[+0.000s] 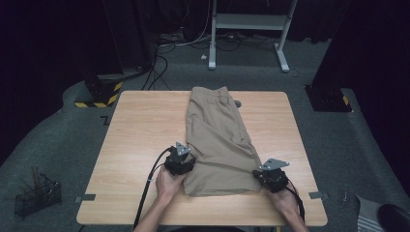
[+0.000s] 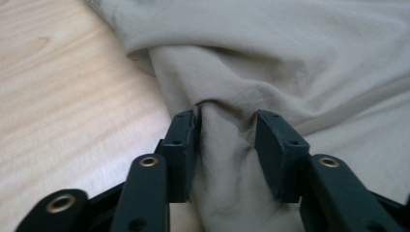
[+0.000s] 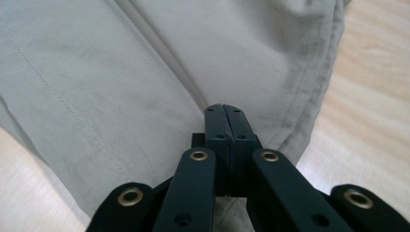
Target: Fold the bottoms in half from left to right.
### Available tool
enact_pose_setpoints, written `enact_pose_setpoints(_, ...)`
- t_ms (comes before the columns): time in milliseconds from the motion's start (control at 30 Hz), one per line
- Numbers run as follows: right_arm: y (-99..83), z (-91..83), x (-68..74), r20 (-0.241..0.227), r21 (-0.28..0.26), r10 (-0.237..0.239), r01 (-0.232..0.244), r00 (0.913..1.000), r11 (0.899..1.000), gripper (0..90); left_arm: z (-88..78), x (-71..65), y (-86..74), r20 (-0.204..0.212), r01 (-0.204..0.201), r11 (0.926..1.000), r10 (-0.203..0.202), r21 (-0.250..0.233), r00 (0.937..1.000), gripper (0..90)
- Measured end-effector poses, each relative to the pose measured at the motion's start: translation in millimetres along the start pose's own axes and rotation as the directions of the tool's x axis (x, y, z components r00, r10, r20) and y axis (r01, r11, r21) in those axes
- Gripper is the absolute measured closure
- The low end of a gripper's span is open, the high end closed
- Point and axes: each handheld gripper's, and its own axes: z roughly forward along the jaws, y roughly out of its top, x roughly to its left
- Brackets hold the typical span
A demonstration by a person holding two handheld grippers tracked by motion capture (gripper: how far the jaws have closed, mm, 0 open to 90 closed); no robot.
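Wooden table (image 1: 140,130) bears khaki shorts (image 1: 217,135); left claw (image 2: 226,126) straddles a fold, right claw (image 3: 226,112) pinches the hem.

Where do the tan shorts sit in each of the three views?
High view: shorts lie down the table's middle, hem nearest the person.
Left gripper view: fabric fills the top and right, a fold between the jaws.
Right gripper view: cloth covers the upper left.
Shared landmark: wooden table.
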Motion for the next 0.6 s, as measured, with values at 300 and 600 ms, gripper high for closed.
enact_pose_setpoints(300, 46.3, -0.3, -7.1, 0.017, -0.123, 0.074, -0.072, 0.9971, 0.990, 63.0, -10.2, 6.3, 8.6, 0.020, 0.048, 0.9970, -0.047, -0.060, 0.9987, 43.6)
enact_pose_setpoints(600, 77.8, 60.5, -30.3, 0.022, 0.010, 0.131, -0.131, 0.9912, 0.991, 89.9, 12.0, 10.4, 9.0, 0.043, 0.037, 0.9988, -0.036, -0.032, 0.9984, 62.7)
